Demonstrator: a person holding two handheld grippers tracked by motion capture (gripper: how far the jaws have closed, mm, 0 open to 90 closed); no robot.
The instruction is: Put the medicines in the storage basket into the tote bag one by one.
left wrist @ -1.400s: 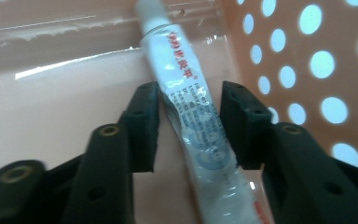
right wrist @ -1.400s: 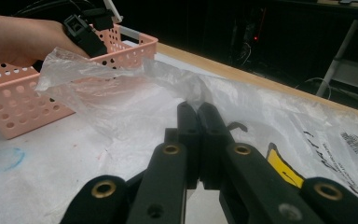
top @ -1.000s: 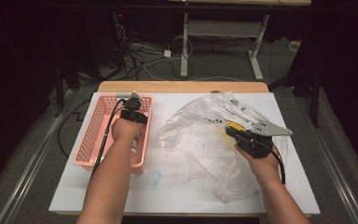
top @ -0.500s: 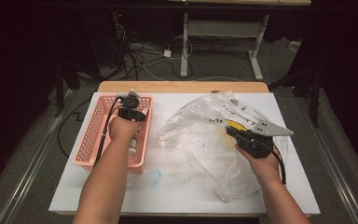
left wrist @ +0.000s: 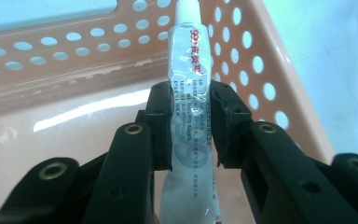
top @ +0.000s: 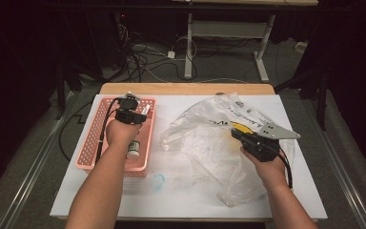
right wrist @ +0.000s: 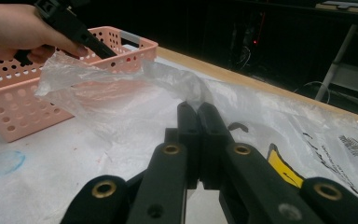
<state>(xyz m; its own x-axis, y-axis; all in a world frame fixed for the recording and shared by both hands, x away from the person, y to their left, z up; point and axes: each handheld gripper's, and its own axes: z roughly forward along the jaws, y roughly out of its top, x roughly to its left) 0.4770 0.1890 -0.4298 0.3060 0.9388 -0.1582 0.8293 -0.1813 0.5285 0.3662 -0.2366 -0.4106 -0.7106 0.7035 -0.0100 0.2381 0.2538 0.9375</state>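
L gripper (left wrist: 189,126): pads clamped on a silver ointment tube (left wrist: 191,107) w/ red print, tube upright in centre of the left gripper view, cap end toward top of frame. Behind it, perforated wall of pink plastic basket (left wrist: 74,51). In the high view L gripper (top: 129,113) sits over the basket (top: 88,143) at centre-left; a small white bottle (top: 133,149) lies in the basket just below the hand.

R gripper (right wrist: 198,121): jaws fully closed, pads together, tips at the edge of a clear plastic bag (right wrist: 121,93); can't tell if film is pinched. In the high view R gripper (top: 238,136) rests mid-right on the bag (top: 209,148), spread crumpled over white table (top: 181,200).
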